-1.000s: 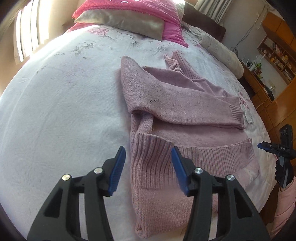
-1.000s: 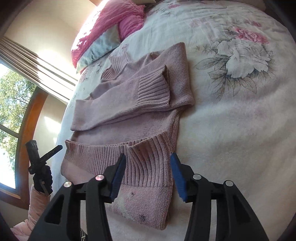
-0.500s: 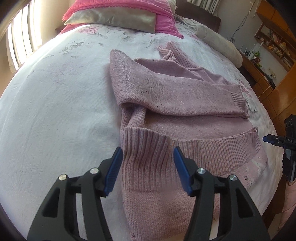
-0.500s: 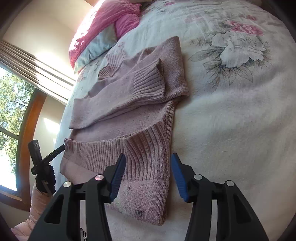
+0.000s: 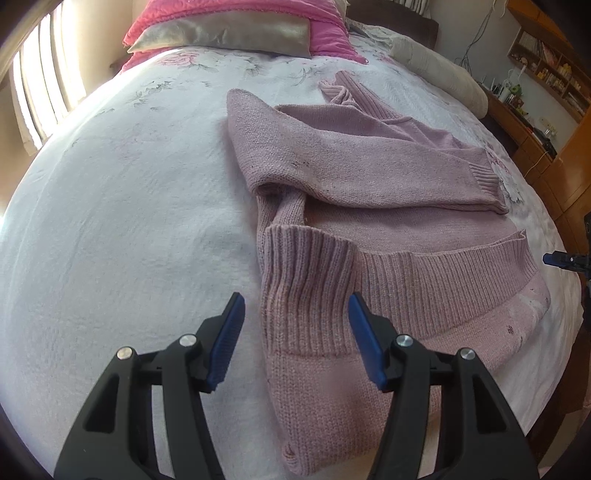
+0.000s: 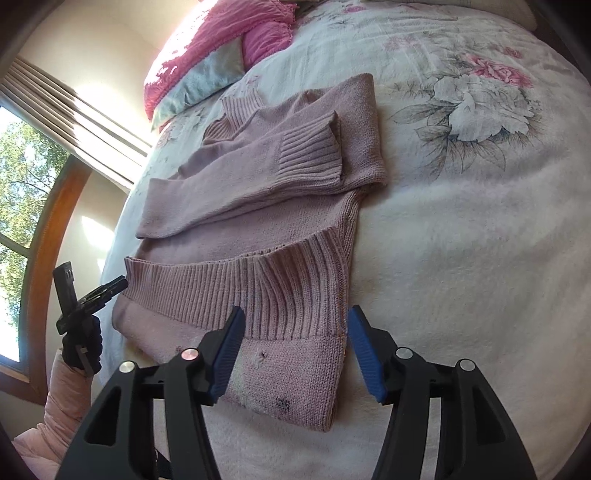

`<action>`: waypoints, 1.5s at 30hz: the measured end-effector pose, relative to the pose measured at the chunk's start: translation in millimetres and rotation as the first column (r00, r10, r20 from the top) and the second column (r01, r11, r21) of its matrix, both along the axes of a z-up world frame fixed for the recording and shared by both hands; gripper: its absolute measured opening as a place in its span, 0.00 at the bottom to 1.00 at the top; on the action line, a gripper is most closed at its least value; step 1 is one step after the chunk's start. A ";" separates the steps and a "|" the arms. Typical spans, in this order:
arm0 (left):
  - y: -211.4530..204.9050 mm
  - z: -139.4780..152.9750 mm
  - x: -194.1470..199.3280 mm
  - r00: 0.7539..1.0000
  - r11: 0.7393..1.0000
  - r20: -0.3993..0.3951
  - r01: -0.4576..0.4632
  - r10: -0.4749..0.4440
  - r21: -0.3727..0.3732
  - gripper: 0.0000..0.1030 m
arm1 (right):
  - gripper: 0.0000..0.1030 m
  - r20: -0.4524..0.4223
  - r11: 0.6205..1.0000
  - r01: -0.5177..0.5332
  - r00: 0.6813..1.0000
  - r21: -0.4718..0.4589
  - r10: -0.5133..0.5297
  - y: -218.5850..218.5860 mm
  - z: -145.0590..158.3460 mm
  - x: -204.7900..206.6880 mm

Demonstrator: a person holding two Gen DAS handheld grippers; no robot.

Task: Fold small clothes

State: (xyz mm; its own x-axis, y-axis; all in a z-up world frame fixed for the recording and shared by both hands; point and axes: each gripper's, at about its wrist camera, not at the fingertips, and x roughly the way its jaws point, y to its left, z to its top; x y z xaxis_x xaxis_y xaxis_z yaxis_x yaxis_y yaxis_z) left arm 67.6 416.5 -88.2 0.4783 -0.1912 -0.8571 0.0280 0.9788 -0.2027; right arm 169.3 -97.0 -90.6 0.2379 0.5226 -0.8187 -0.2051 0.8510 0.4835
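One pink sweater (image 5: pixel 369 206) lies flat on the bed (image 5: pixel 129 221), near the bed's front edge where the person stands. Both of its sleeves are folded across the chest, and one ribbed cuff (image 6: pixel 310 155) lies on top near the sweater's side. The wide ribbed hem (image 6: pixel 229 288) is turned up a little, so a plain pink layer shows under it. There are a few small dark specks on the knit. No tag or writing can be read on the sweater.

The left gripper (image 5: pixel 295 332) hangs just over one bottom corner of the sweater. Its two blue pads (image 5: pixel 229 332) are wide apart and hold nothing. The right gripper (image 6: pixel 293 343) hangs just over the other bottom corner. Its two blue pads (image 6: pixel 364 354) are wide apart too, and they hold nothing.

From the right wrist view you can see the person's hand in a dark glove (image 6: pixel 83 343) with a puffy pink sleeve (image 6: pixel 62 398), holding the left gripper beside the bed.

The bed cover is white with pink and grey flowers (image 6: pixel 472 103) printed on it. At the far end of the bed sit two pillows: one grey pillow (image 5: pixel 225 35) resting on one bright pink pillow (image 5: pixel 325 37). A window (image 6: pixel 18 206) with a wooden frame is beside the bed. Wooden shelves (image 5: pixel 546 70) stand at the other side, and the small things on them are too tiny to read.
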 end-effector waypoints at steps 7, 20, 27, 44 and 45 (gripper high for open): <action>-3.8 -10.4 27.2 1.000 1.000 -0.023 0.014 -0.014 -0.024 0.43 | 0.57 -0.019 0.999 -0.025 1.000 -0.031 0.024 19.9 -17.7 15.9; -22.0 2.7 18.0 0.998 0.999 0.046 0.039 -0.040 0.022 0.14 | 0.68 0.052 0.970 -0.116 0.990 -0.215 0.130 29.9 -11.7 35.4; -21.0 -18.6 35.7 1.000 1.000 -0.008 0.025 -0.025 0.019 0.17 | 0.32 0.048 0.950 -0.164 0.982 -0.267 0.183 50.7 -32.8 47.2; -15.2 31.5 -29.6 0.980 0.994 0.198 -0.009 0.030 -0.109 0.12 | 0.10 0.209 0.983 -0.071 0.972 -0.167 0.106 29.7 32.4 -9.4; -16.3 36.4 -30.2 0.978 0.995 0.205 -0.013 0.034 -0.103 0.12 | 0.10 0.212 0.986 -0.071 0.972 -0.153 0.103 30.8 36.5 -9.8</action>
State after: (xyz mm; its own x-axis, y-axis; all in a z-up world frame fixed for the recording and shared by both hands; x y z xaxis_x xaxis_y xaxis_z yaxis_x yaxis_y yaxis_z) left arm 37.4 400.2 -51.8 0.6482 -0.2576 -0.7166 0.0566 0.9547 -0.2920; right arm 159.4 -66.2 -54.1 0.3780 0.4304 -0.8197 -0.3685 0.8821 0.2933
